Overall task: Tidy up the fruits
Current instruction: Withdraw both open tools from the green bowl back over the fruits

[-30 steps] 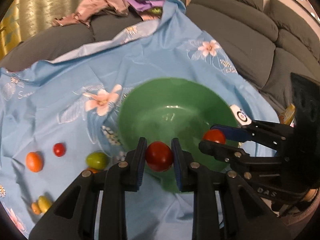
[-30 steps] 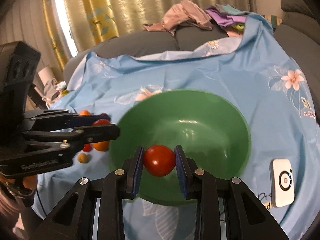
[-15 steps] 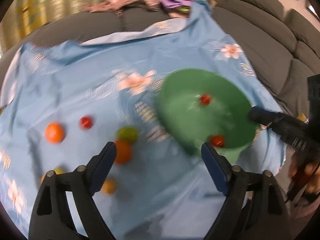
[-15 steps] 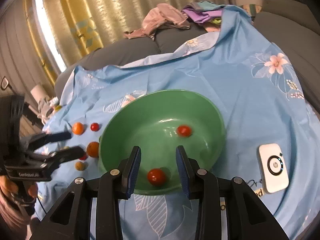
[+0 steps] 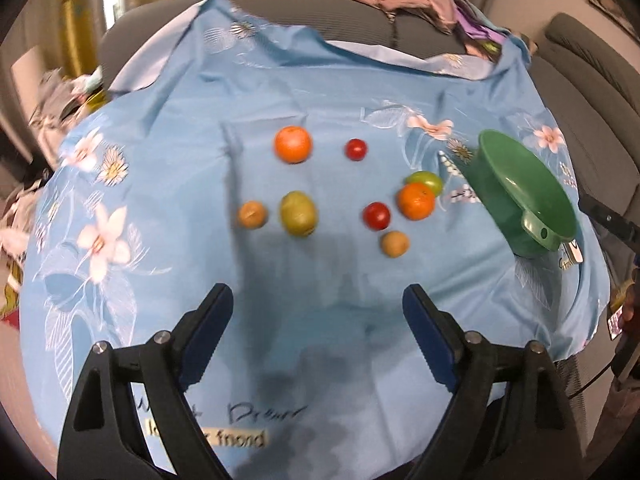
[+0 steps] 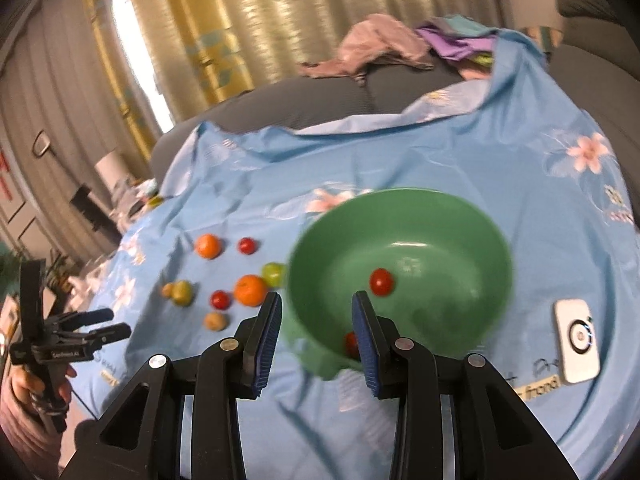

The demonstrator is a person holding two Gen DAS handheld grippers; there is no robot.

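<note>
Since a second ago: no tomato between either pair of tongs any more; two red tomatoes now in the green bowl (image 6: 400,264), one mid-bowl (image 6: 381,282), one (image 6: 351,344) at the near wall, half hidden behind the right tongs' pad.

Left tongs (image 5: 318,330): swung away from the bowl, now over the loose fruit on the blue flowered cloth (image 5: 168,128); jaws wide apart, nothing between them. Beyond the tips, left to right: small tan fruit (image 5: 251,215); yellow-green fruit (image 5: 299,213) just beside it; orange (image 5: 293,144) farther back; small red tomato (image 5: 356,149) near that orange; second red tomato (image 5: 376,216); tan fruit (image 5: 395,244) just in front of it; second orange (image 5: 416,201), touching a green tomato (image 5: 425,182) behind; all well apart from the pads. Green bowl at far right of this view, side-on.

Right tongs (image 6: 316,330): over the bowl's near rim, jaws slightly parted and empty; white device (image 6: 578,340) on the cloth to the right of the bowl.
</note>
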